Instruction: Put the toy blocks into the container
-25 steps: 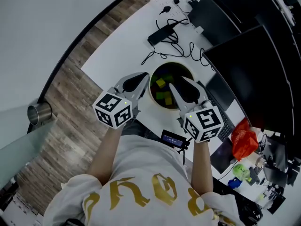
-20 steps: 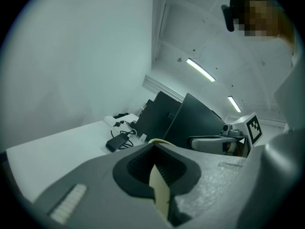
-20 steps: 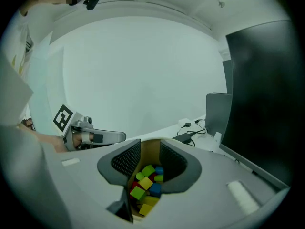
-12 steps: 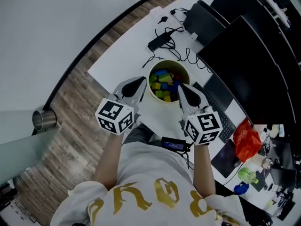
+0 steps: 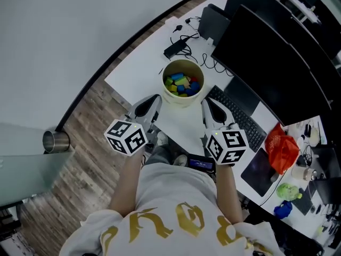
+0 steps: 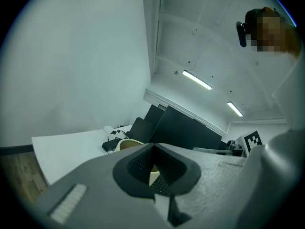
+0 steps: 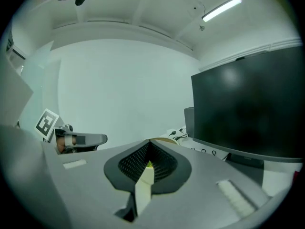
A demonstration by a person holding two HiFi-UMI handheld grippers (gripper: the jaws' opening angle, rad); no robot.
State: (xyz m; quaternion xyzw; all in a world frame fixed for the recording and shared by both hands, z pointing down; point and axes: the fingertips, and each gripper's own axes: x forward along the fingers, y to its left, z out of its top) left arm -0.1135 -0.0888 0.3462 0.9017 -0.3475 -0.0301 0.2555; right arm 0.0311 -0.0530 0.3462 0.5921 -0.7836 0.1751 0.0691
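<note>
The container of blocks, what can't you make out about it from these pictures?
- Block count: head view shows the container small; upper toy blocks cover lower ones.
- Left gripper view: only its rim shows; the left gripper hides the rest.
- Right gripper view: the same, behind the right gripper.

The white desk (image 5: 144, 63) was viewed steeply from above by the head camera. Each gripper camera was set close behind its own jaws and aimed nearly level across it. The round cream container (image 5: 184, 97) and flat black monitor (image 5: 277, 63) were shared by all three views.
</note>
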